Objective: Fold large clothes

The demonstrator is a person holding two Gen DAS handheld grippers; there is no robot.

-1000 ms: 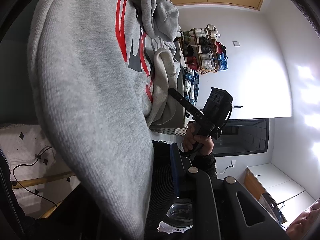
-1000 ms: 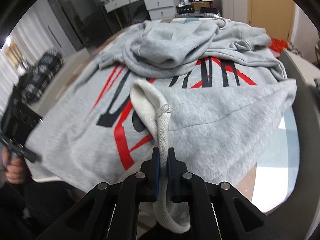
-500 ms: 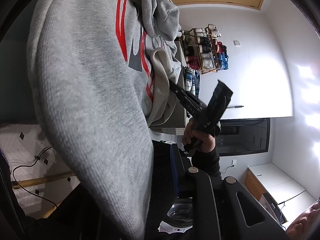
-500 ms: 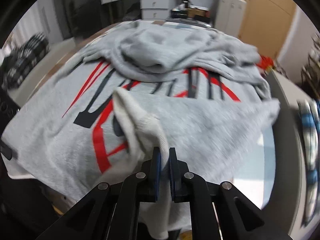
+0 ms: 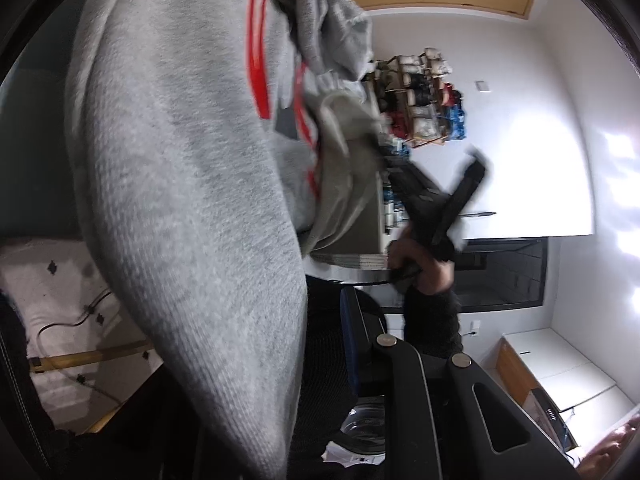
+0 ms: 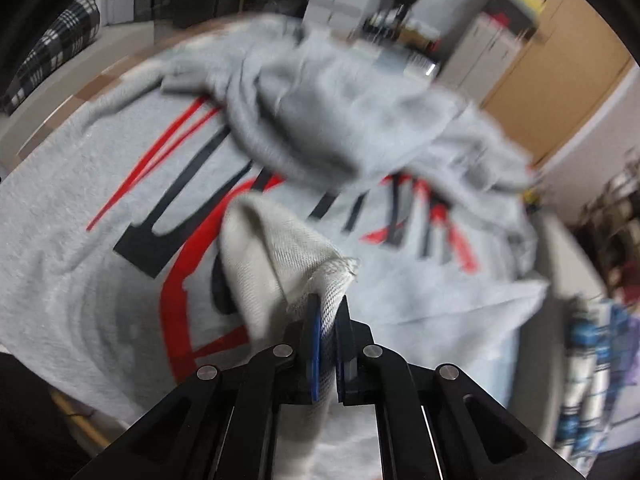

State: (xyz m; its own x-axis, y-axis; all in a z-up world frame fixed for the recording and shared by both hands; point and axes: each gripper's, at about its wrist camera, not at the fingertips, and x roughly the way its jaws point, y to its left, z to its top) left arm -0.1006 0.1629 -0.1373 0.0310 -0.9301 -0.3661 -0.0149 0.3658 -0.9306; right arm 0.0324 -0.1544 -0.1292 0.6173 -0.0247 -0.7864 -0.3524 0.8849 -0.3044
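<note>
A large grey hoodie (image 6: 100,200) with red and black print lies spread on the table, its hood bunched at the far side. My right gripper (image 6: 327,320) is shut on the hoodie's ribbed hem and holds that corner folded up, pale lining showing. In the left wrist view the hoodie (image 5: 180,200) hangs over the table edge and fills the left half. Only one black finger with a blue pad (image 5: 352,344) of my left gripper shows; whether it holds cloth is hidden. The right gripper (image 5: 404,172) shows there too, blurred, pinching the hem.
The grey table edge (image 5: 360,256) lies under the hoodie. A shelf of folded goods (image 5: 424,100) hangs on the white wall. A checked cloth (image 6: 52,52) lies far left. White cabinets (image 6: 480,52) and a wooden door (image 6: 560,92) stand beyond the table.
My right gripper has carried the pinched hem corner further over the hoodie's front and swung to the right. The left gripper has hardly moved.
</note>
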